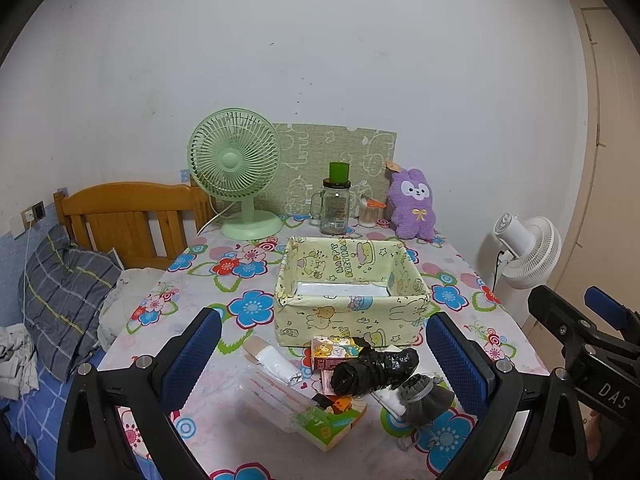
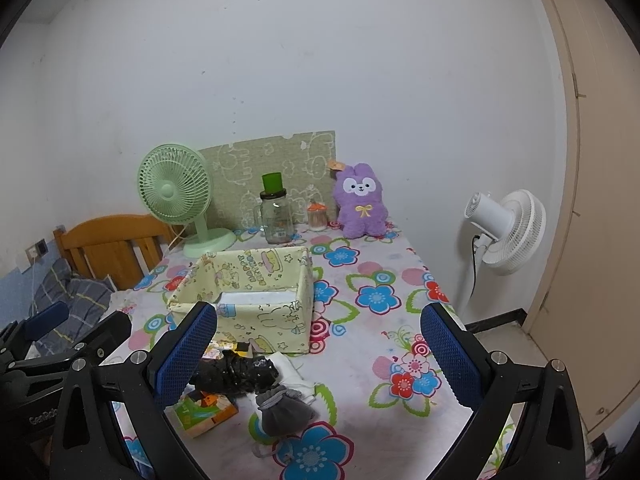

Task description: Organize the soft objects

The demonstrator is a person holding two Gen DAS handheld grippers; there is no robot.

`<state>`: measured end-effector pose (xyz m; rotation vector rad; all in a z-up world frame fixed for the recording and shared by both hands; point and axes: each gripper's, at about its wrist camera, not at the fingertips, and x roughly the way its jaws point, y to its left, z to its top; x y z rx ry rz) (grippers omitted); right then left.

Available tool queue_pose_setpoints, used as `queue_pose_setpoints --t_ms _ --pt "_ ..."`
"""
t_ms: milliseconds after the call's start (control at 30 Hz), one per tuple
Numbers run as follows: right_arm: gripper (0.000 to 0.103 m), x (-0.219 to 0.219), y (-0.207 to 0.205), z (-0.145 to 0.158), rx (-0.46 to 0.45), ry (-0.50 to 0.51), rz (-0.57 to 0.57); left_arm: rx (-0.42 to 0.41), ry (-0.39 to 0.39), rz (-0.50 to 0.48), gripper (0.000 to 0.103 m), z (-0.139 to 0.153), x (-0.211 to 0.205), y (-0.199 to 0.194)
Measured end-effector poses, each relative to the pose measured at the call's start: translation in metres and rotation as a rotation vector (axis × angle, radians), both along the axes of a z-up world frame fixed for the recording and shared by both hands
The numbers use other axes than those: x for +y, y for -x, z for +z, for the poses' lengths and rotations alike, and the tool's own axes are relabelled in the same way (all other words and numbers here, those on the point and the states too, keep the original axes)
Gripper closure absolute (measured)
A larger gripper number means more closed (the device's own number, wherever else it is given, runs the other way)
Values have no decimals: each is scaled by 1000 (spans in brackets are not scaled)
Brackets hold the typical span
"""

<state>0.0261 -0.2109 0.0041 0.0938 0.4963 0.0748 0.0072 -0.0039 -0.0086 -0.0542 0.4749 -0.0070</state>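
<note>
Nothing looks sorted yet: the box holds no soft items, the black roll, grey pouch and packets lie heaped on the surface before it, and both the left hand-held gripper and right hand-held gripper hover spread and empty.

The tablecloth is patterned with blue, red and pink flowers on white. The box is covered in pale yellow cartoon print. A mint green fan, a purple plush rabbit with a yellow bow, a black roll and a grey pouch are seen.
</note>
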Motion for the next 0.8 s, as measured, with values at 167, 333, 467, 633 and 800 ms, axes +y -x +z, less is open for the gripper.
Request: queue_pose_setpoints --t_ms 167,333,467,633,800 --pt "0 0 0 1 0 -1 0 0 0 0 0 0 1 0" --pt "0 0 0 1 0 -3 0 -4 5 -3 0 0 3 2" --pt "0 0 0 1 -3 -4 3 -7 6 -4 0 -1 4 4" --pt "0 0 1 2 -3 -4 1 -6 4 -3 0 -1 4 4" --pt "0 -1 2 1 -1 -2 -5 -3 -2 0 0 0 3 4"
